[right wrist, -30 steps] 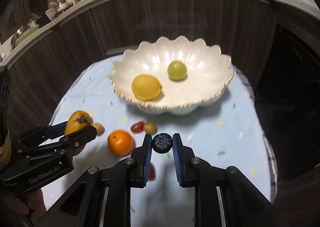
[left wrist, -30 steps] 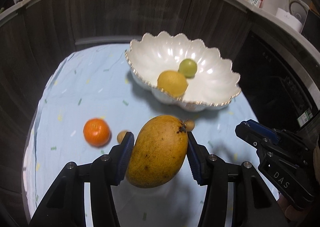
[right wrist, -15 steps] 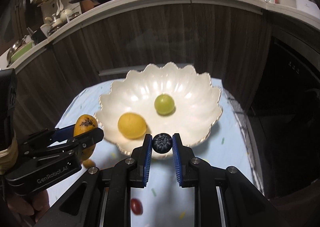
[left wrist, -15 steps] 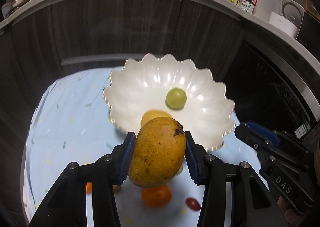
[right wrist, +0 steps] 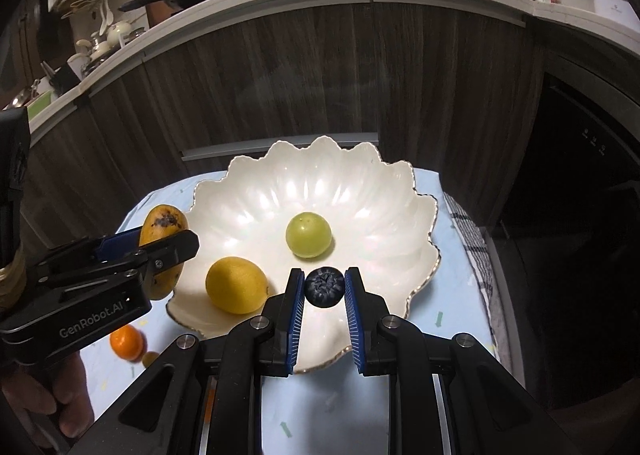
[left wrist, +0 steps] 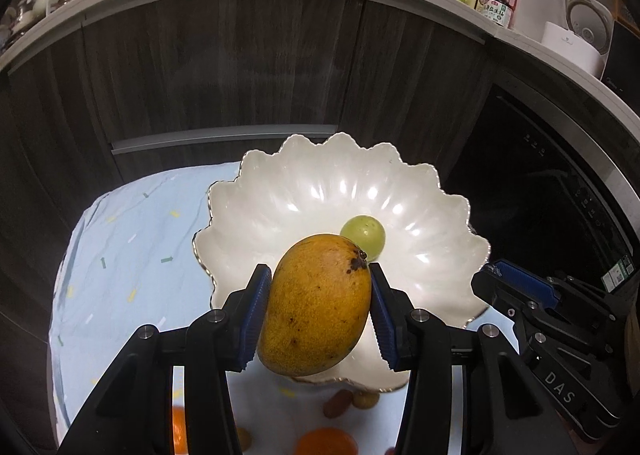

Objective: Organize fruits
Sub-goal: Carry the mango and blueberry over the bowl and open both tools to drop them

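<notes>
My left gripper (left wrist: 318,305) is shut on a yellow mango (left wrist: 316,303) and holds it above the near rim of the white scalloped bowl (left wrist: 304,199). My right gripper (right wrist: 323,289) is shut on a dark blueberry (right wrist: 324,287) over the bowl (right wrist: 360,191). A green grape (right wrist: 308,235) and a yellow lemon (right wrist: 236,285) lie in the bowl. In the right wrist view the left gripper (right wrist: 160,247) holds the mango (right wrist: 160,221) at the bowl's left rim. The lemon is hidden behind the mango in the left wrist view, where the grape (left wrist: 366,235) shows.
An orange tangerine (right wrist: 127,341) and a small brown fruit (right wrist: 151,358) lie on the light blue cloth (left wrist: 128,239) in front of the bowl. A red grape tomato (left wrist: 338,403) lies below the bowl. Dark wood cabinets (left wrist: 240,67) stand behind, and an oven (right wrist: 580,195) stands at the right.
Both grippers have risen and moved forward over the bowl, each still holding its fruit. The loose fruits on the cloth have dropped to the bottom of both views.
</notes>
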`<control>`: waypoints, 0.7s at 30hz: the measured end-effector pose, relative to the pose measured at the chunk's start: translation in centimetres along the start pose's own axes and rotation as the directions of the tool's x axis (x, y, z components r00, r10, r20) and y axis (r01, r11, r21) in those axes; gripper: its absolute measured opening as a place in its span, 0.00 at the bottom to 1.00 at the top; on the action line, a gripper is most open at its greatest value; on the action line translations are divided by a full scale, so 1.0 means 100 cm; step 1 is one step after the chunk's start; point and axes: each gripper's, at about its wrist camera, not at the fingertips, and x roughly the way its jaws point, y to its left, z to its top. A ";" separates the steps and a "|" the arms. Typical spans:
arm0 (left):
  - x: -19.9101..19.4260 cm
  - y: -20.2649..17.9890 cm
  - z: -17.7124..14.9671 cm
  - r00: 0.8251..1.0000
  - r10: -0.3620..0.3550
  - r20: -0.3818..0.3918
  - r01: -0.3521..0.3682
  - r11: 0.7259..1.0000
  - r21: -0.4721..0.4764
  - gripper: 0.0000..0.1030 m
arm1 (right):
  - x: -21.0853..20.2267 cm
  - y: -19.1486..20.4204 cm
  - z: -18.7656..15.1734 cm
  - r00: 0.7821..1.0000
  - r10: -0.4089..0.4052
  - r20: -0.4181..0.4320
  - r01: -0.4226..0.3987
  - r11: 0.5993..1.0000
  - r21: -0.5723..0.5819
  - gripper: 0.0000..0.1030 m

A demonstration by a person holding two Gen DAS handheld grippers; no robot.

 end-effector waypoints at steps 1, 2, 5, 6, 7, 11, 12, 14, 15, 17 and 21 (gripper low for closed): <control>0.003 0.000 0.001 1.000 0.002 -0.003 -0.002 1.000 0.001 0.45 | 0.002 0.000 0.001 1.000 -0.001 -0.003 0.001 1.000 0.000 0.21; 0.006 0.001 0.002 1.000 0.001 -0.007 -0.001 1.000 0.001 0.45 | 0.005 0.000 0.001 1.000 -0.001 -0.005 0.001 1.000 0.001 0.21; 0.013 0.003 0.004 1.000 -0.001 -0.015 0.001 1.000 -0.001 0.45 | 0.013 -0.002 0.003 1.000 0.004 -0.016 -0.004 1.000 0.010 0.21; 0.015 0.003 0.005 1.000 -0.001 -0.017 0.001 1.000 0.000 0.45 | 0.016 -0.002 0.003 1.000 0.005 -0.021 -0.005 1.000 0.013 0.21; 0.018 0.003 0.006 1.000 -0.002 -0.021 0.002 1.000 0.000 0.45 | 0.019 -0.002 0.002 1.000 0.006 -0.026 -0.006 1.000 0.016 0.21; 0.025 0.003 0.006 0.999 -0.003 -0.043 0.003 1.000 0.006 0.46 | 0.028 -0.005 0.001 0.999 0.016 -0.047 -0.015 1.000 0.022 0.21; 0.027 0.002 0.006 0.999 -0.004 -0.052 0.004 1.000 0.007 0.46 | 0.029 -0.005 0.001 0.998 0.018 -0.052 -0.017 1.000 0.024 0.21; 0.028 0.002 0.005 0.999 -0.001 -0.055 0.002 1.000 0.007 0.46 | 0.032 -0.007 0.000 0.998 0.026 -0.064 -0.024 0.999 0.037 0.21; 0.027 0.002 0.006 0.999 0.000 -0.048 0.001 1.000 0.010 0.47 | 0.032 -0.007 -0.001 0.998 0.025 -0.063 -0.023 0.999 0.040 0.22; 0.023 0.001 0.008 0.999 0.006 -0.033 -0.006 1.000 0.020 0.56 | 0.032 -0.007 0.000 0.997 0.024 -0.067 -0.021 0.999 0.044 0.30; 0.016 0.004 0.010 0.999 0.032 -0.015 -0.032 0.999 0.020 0.64 | 0.026 -0.009 -0.001 0.998 0.012 -0.054 -0.009 0.998 0.055 0.45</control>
